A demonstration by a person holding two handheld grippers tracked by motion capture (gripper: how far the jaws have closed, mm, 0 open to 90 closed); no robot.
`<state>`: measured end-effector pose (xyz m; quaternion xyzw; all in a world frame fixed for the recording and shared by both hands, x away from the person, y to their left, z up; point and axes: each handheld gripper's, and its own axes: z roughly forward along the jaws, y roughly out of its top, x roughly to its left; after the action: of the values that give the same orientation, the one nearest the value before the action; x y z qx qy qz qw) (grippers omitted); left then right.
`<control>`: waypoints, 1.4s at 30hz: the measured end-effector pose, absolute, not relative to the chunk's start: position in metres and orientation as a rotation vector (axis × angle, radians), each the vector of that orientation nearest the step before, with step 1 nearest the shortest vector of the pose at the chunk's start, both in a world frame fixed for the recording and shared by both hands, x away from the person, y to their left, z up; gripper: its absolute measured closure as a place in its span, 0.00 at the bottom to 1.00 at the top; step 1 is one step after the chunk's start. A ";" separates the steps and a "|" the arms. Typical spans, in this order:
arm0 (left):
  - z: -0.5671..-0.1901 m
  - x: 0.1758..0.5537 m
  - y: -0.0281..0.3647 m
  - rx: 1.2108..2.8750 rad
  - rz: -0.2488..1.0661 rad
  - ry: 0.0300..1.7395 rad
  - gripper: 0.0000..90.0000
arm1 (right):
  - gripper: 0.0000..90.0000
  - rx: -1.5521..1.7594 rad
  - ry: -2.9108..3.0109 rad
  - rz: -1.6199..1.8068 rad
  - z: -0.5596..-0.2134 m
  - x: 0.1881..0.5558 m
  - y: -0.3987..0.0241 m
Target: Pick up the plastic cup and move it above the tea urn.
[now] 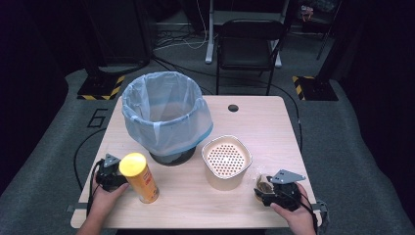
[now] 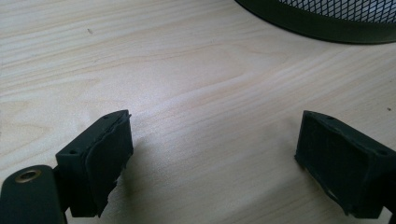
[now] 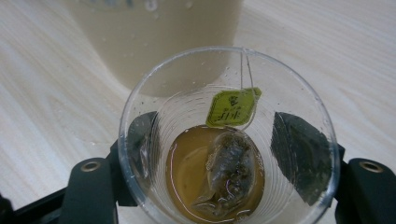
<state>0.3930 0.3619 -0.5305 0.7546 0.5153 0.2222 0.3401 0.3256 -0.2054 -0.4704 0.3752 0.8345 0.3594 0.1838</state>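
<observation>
We have the right claw [image 3: 224, 186] clamped on a clear plastic cup [image 3: 229, 140] at the near right of the pale wooden tabletop [image 1: 274, 122]; in the right gripper view its two black jaws press the cup's walls from either side. The cup stands upright and holds a shallow pool of amber tea with a soggy tea bag [image 3: 229, 172] lying in it, the bag's green paper tag [image 3: 232, 108] hanging on its string inside the far wall. Just beyond the cup, toward the middle of the tabletop, sits the cream plastic strainer tub with a perforated insert [image 1: 226, 159], close to the cup but whether touching it we cannot tell.

Our left claw [image 2: 212, 154] rests at the near left with its jaws spread wide and nothing between them, just left of the yellow-lidded orange snack can [image 1: 139, 178]. The black mesh bin lined with a pale blue bag [image 1: 164, 115] stands at the far left.

We judge the step in hand to be the cup's pick-up, with the emptying not yet begun. The next move calls for lifting the cup level, carrying it over the strainer tub, then tipping it slowly so the tea drains through the holes and the bag stays on top
</observation>
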 end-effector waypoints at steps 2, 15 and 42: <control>-0.530 0.393 0.362 1.965 0.576 1.342 0.12 | 0.36 1.060 2.335 1.021 -0.466 0.330 -0.207; -0.530 0.393 0.362 1.963 0.581 1.345 0.12 | 0.37 1.019 2.313 1.007 -0.424 0.365 -0.226; -0.530 0.393 0.362 1.967 0.576 1.347 0.12 | 0.39 0.763 2.334 1.081 -0.383 0.447 -0.193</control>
<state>0.3927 0.3617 -0.5301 0.7547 0.5171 0.2210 0.3378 0.4469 -0.1935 -0.3827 0.2771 0.8471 0.3924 0.2272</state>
